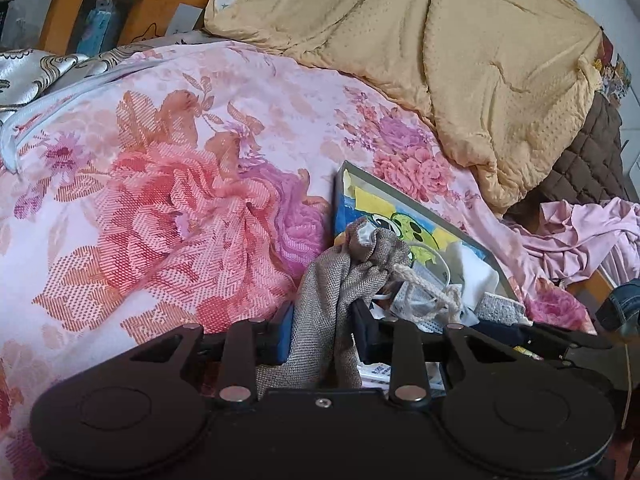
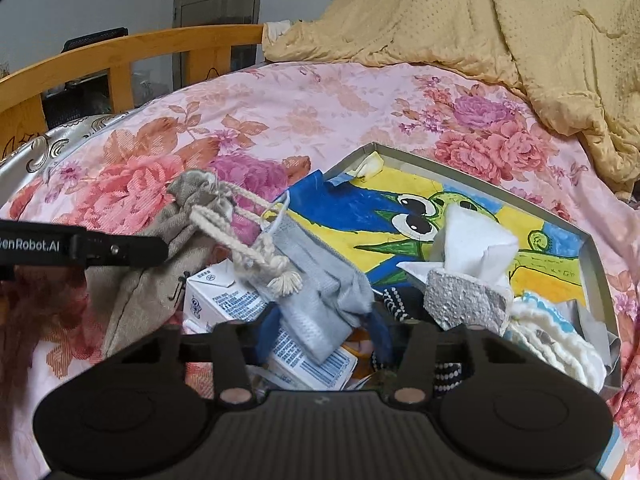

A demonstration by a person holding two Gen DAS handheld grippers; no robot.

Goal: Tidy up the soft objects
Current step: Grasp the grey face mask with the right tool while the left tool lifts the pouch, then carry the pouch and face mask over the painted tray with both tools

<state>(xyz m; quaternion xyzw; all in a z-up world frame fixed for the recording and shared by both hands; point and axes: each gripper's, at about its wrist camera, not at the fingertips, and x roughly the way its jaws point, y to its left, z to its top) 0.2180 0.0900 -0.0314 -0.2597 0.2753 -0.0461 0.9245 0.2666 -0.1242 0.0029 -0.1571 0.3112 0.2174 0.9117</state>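
Woven linen pouch (image 1: 332,280), corded neck

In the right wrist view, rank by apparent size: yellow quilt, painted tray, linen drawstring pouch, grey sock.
1. yellow quilt
2. painted tray
3. linen drawstring pouch
4. grey sock
Pouch and sock look close; nearness leaves their order unsure.

Left gripper (image 1: 322,328) angled downward, fingers clamped on a fold of cloth, right gripper (image 2: 324,332) likewise angled downward, fingers pinching fabric
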